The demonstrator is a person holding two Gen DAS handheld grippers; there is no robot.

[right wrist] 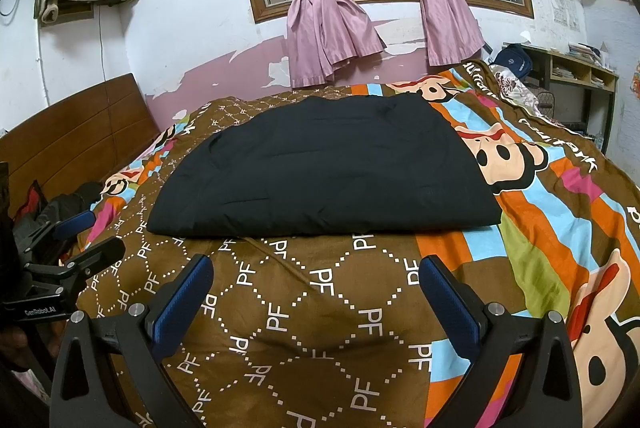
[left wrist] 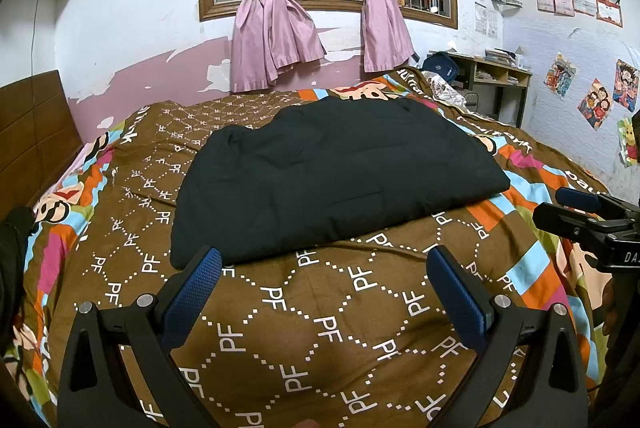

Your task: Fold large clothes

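A large black garment [left wrist: 336, 176] lies folded into a flat rectangle on the brown patterned bedspread [left wrist: 320, 328]; it also shows in the right wrist view [right wrist: 324, 168]. My left gripper [left wrist: 324, 260] is open and empty, just short of the garment's near edge. My right gripper [right wrist: 316, 268] is open and empty, a little in front of the near edge. The right gripper shows at the right edge of the left wrist view [left wrist: 576, 212]. The left gripper shows at the left edge of the right wrist view [right wrist: 84, 236].
The bed has a wooden headboard [right wrist: 76, 144] on the left. A window with tied pink curtains [right wrist: 332, 8] is on the far wall. A desk with shelves [right wrist: 576, 76] stands at the back right. Dark clothing [right wrist: 56, 204] lies by the bed's left side.
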